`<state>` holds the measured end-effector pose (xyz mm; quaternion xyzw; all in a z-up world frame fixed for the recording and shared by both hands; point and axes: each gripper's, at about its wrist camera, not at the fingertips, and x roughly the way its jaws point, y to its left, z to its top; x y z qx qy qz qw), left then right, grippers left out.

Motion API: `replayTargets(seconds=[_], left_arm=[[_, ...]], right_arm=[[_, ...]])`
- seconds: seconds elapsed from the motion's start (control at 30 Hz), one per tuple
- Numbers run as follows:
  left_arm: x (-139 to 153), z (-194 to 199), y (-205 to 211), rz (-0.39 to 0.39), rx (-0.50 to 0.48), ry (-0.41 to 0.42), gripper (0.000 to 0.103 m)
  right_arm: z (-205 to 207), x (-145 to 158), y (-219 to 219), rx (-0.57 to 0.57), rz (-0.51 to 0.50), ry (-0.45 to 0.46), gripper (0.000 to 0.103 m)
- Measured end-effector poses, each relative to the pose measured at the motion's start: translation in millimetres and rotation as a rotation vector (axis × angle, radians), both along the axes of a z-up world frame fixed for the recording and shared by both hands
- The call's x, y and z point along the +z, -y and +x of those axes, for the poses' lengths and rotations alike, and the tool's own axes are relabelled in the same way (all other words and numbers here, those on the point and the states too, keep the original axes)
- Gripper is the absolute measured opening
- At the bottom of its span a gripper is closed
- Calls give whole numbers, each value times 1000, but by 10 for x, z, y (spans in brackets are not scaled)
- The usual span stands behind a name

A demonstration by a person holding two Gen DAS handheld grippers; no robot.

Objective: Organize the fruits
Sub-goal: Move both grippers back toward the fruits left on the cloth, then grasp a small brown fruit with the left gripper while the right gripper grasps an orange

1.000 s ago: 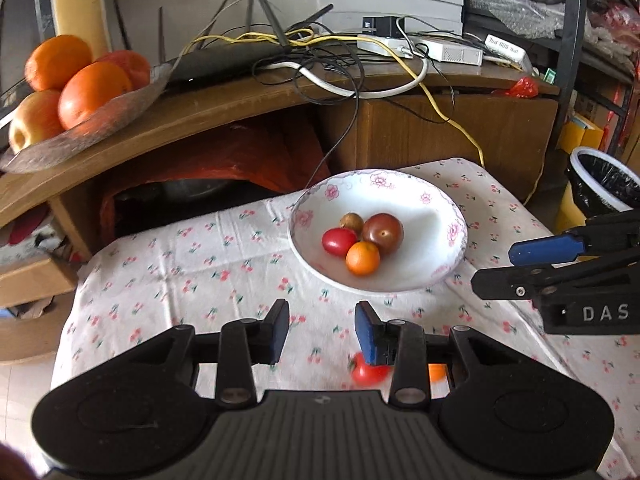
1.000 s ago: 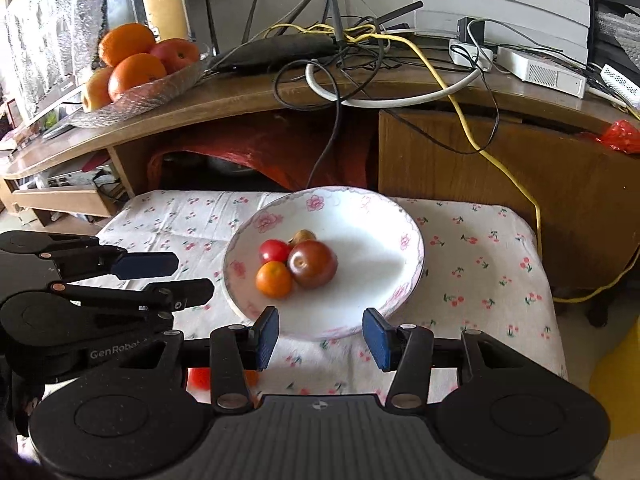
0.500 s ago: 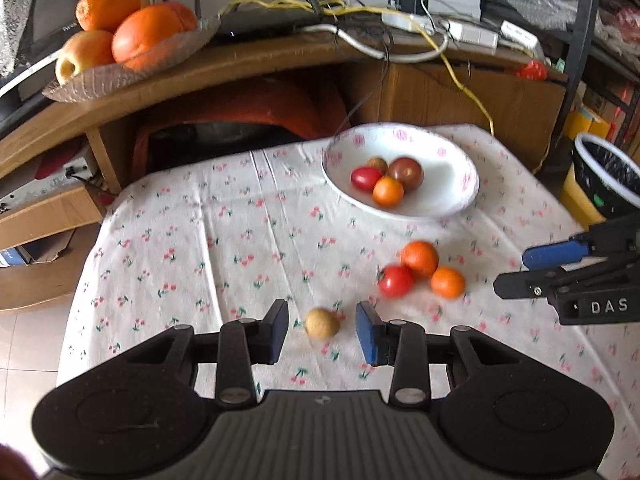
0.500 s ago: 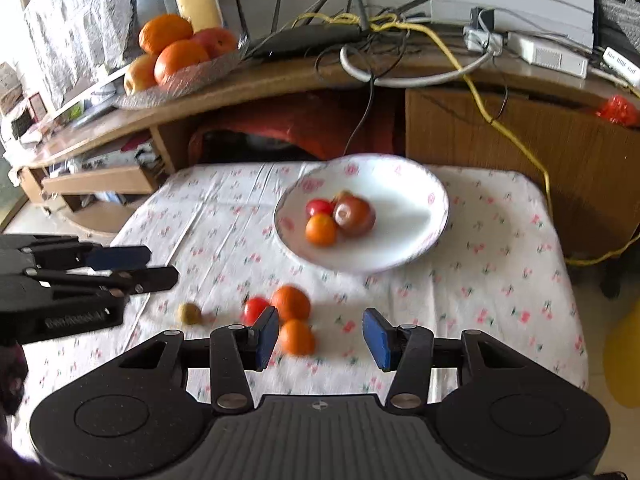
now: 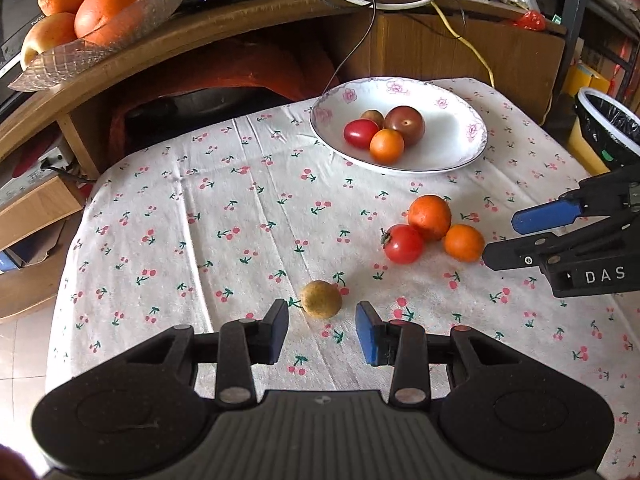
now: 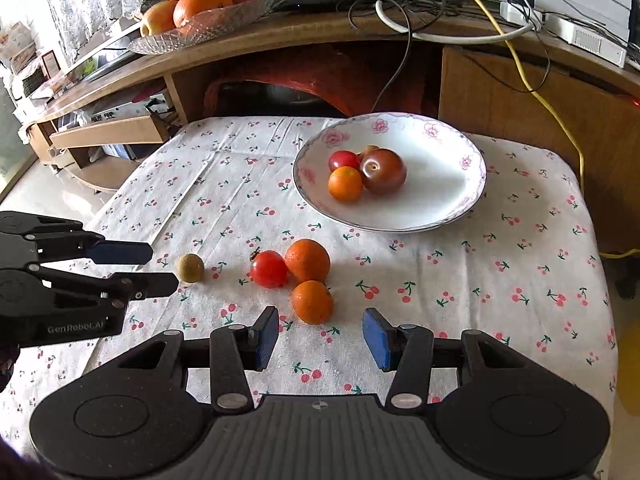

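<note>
A white flowered plate (image 5: 460, 148) (image 6: 452, 196) on the cherry-print cloth holds several small fruits: red tomato, orange, dark plum. Loose on the cloth lie a small tan fruit (image 5: 321, 299) (image 6: 190, 267), a red tomato (image 5: 403, 243) (image 6: 269, 269), a larger orange (image 5: 429, 211) (image 6: 307, 261) and a smaller orange (image 5: 464, 242) (image 6: 312, 302). My left gripper (image 5: 322, 330) (image 6: 160, 266) stands open just short of the tan fruit, nothing between its fingers. My right gripper (image 6: 320, 334) (image 5: 498, 240) is open just before the smaller orange, not touching it.
Behind the table runs a curved wooden shelf (image 5: 240, 28) with a glass dish of oranges and apples (image 5: 100, 32) (image 6: 200, 20), cables and a router. A bin with a black liner (image 5: 608, 128) stands at the right edge in the left wrist view.
Both grippers have tipped downward and come lower over the table; the loose fruits, mostly hidden a second ago, now lie in full view just ahead of the fingers. Jaw openings are unchanged.
</note>
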<state>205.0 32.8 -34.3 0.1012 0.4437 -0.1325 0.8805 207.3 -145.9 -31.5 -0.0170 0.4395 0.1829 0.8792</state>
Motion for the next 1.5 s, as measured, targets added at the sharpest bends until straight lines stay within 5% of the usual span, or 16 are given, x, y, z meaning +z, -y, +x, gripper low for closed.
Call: replayTargets(seconds=[0.8,1.2,1.5], left_arm=[[-168,145,31,-20,-7,-7,45],[-150,150,39,-28,-6,0,33],[-81,104,49,-64,-34,-1,33]], right_arm=[[169,-217,-152,53,-30,-6,43],[230,-241,-161,55,-24,-29,22],[224,-215,-144,45,-22,-52,22]])
